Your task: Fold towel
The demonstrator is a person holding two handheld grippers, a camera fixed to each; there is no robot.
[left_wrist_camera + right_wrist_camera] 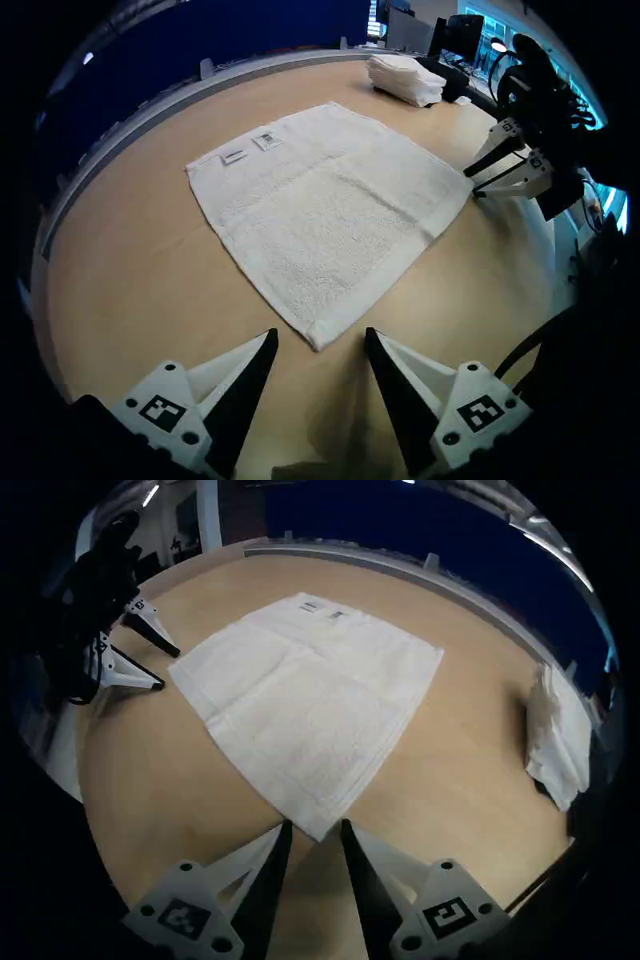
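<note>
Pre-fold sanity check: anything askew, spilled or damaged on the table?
Nothing stands out. The towel lies flat and spread on the table, two tags face up near one corner; the stack of folded towels sits apart, tidy.

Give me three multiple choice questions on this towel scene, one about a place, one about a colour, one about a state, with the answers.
1. Where is the stack of folded towels relative to the spread towel?
A. on top of it
B. apart from it, farther off on the table
C. under it

2. What colour is the spread towel?
A. blue
B. white
C. green

3. How does the spread towel lie?
A. rolled up
B. bunched in a heap
C. flat and spread out

Answers:
1 B: bare wood shows between the stack and the spread towel.
2 B: it is white against the tan wood.
3 C: all four corners lie out on the table.
</note>
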